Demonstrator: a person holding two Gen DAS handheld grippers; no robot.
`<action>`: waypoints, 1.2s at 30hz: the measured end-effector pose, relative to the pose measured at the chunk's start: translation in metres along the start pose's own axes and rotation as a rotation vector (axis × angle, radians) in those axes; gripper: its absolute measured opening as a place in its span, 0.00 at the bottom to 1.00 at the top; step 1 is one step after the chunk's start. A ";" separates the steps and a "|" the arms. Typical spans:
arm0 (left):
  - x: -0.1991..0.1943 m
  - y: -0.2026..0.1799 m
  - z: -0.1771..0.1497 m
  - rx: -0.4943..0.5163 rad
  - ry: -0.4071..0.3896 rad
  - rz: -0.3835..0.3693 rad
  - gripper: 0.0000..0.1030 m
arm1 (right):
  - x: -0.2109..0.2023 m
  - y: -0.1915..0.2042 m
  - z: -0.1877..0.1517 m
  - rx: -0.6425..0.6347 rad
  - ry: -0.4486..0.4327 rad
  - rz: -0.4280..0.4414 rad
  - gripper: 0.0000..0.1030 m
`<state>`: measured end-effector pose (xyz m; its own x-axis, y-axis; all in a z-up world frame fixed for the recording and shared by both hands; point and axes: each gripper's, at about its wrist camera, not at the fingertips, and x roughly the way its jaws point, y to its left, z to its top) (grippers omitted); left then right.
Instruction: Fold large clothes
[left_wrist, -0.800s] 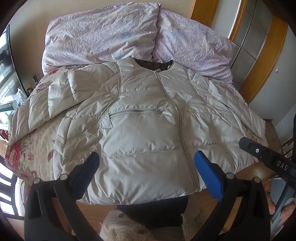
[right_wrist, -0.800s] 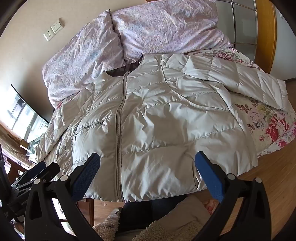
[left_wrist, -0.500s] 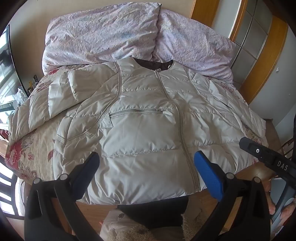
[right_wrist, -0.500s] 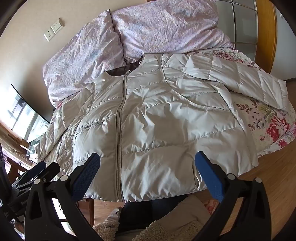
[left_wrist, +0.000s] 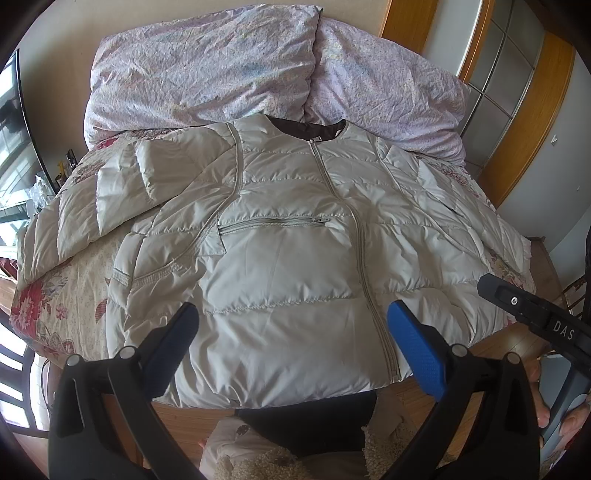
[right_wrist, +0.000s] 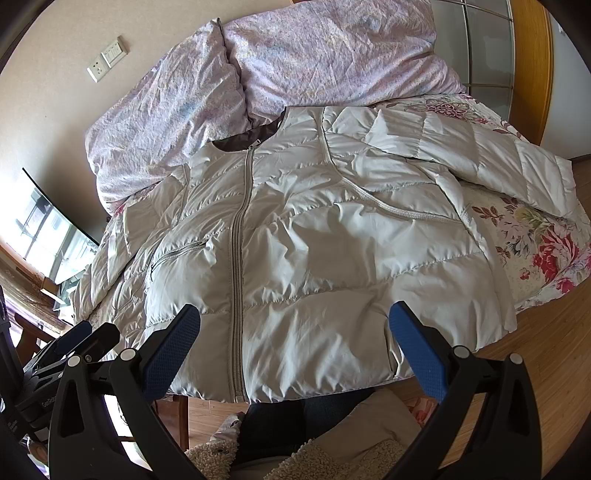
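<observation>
Currently pre-fold: jacket (left_wrist: 295, 266) flat on bed (right_wrist: 546, 258), zipped. Left gripper (left_wrist: 291, 332), right gripper (right_wrist: 295, 332) spread wide, empty, above hem. Next, probably: grasp sleeve (right_wrist: 480, 158) near bed's right edge, fold inward.

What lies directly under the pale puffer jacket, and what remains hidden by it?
Under the jacket lies a floral bedspread, visible beside both sleeves. Two lilac pillows sit behind the collar. The bedspread's middle and the jacket's back are covered and cannot be seen.

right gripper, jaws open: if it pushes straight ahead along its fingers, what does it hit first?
Most likely the puffer jacket: the right gripper points at its lower front panel beside the zipper, with nothing between. Depth is unclear, but the jacket fills that line.
</observation>
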<state>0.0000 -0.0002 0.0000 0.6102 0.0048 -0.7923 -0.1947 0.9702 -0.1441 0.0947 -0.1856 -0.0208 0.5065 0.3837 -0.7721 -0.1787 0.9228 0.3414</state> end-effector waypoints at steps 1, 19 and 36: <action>0.000 0.000 0.000 -0.001 0.000 0.000 0.98 | 0.000 0.000 0.000 0.000 0.001 0.000 0.99; -0.001 0.003 -0.004 0.001 -0.001 0.002 0.98 | 0.000 0.000 0.000 0.002 0.000 0.002 0.99; -0.002 0.004 -0.005 0.001 -0.001 0.003 0.98 | 0.000 0.001 0.000 0.002 0.000 0.004 0.99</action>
<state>-0.0053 0.0024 -0.0019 0.6103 0.0075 -0.7921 -0.1953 0.9705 -0.1414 0.0949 -0.1848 -0.0207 0.5060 0.3872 -0.7708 -0.1790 0.9213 0.3453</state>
